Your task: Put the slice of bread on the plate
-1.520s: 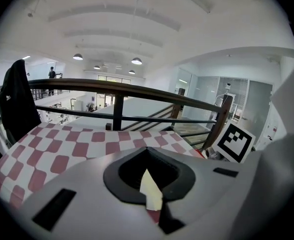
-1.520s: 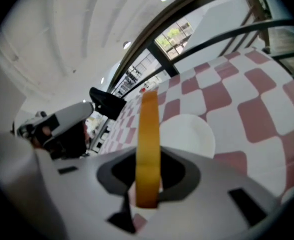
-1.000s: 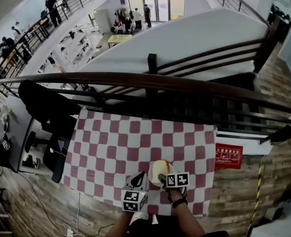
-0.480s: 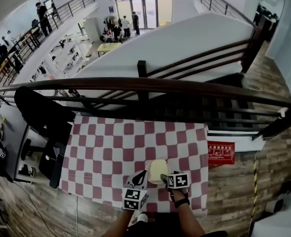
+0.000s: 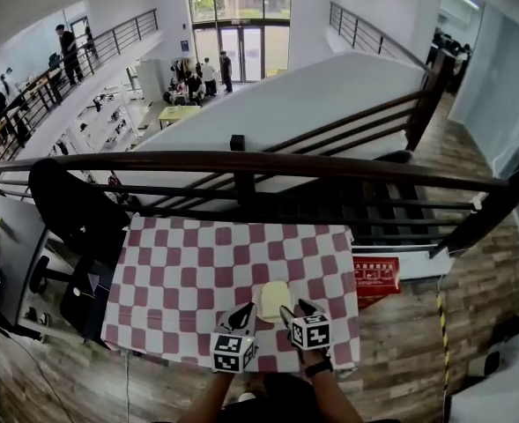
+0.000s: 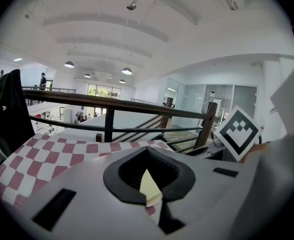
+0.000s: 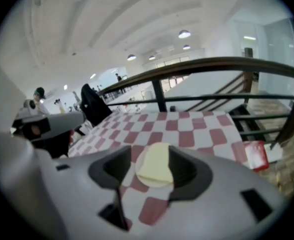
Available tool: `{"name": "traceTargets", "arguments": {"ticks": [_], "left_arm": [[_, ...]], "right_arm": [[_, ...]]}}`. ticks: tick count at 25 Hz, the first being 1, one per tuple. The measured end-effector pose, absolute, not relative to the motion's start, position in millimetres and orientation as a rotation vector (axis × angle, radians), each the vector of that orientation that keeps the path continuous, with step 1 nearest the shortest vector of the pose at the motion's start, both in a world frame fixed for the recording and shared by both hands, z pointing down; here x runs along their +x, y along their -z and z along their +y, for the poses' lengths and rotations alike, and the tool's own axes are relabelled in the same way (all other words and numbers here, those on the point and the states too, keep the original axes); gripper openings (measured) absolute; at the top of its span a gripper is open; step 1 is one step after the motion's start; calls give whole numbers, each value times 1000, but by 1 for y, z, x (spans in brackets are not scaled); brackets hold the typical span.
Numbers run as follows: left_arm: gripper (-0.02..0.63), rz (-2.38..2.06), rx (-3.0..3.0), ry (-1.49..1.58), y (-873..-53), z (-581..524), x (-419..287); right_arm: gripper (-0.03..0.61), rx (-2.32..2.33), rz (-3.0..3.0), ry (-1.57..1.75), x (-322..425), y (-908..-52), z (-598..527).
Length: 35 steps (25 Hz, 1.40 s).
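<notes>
A pale yellow slice of bread [image 5: 275, 300] lies flat on a small white plate [image 7: 137, 167] near the front edge of the red-and-white checkered table [image 5: 189, 271]. My right gripper [image 5: 296, 310] hangs above and just right of it. Its jaws are closing with nothing between them, and the bread [image 7: 154, 162] shows on the plate below the gap. My left gripper [image 5: 244, 312] hovers left of the plate, jaws close together and empty. Only a sliver of the bread [image 6: 149, 189] shows through their narrow slit.
A dark wooden railing [image 5: 241, 161] runs along the table's far side, with a stairwell drop behind it. A black chair with a jacket [image 5: 65, 205] stands at the table's left end. A red sign [image 5: 375, 274] lies on the floor to the right.
Both grippers have risen and drawn back from the plate toward the near edge. The right jaws have come off the bread, which stays on the plate. The head view has tilted up.
</notes>
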<state>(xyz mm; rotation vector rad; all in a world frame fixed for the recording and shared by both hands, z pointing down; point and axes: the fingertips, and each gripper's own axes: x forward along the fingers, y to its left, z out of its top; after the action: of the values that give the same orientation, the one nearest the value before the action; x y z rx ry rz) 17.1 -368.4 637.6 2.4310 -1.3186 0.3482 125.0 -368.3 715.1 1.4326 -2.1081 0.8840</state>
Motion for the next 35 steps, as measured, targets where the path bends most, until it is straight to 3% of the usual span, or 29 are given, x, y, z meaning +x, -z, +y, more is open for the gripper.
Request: {"name": "traceTargets", "arguments": {"ticks": [6,17,35], "left_arm": [[18,-1316,2513,-244,-594,-352,14],[18,-1303,2577,-159,-567,-303,-1],[18,-1264,2671,-121,-553,-257,1]], "right_arm": [[149,1548,-2239,-674,112,-646,-353],[27,1689,-2408,-401,88,-559,-300],[14,1770,-2385,-201,72,-534,-249]]}}
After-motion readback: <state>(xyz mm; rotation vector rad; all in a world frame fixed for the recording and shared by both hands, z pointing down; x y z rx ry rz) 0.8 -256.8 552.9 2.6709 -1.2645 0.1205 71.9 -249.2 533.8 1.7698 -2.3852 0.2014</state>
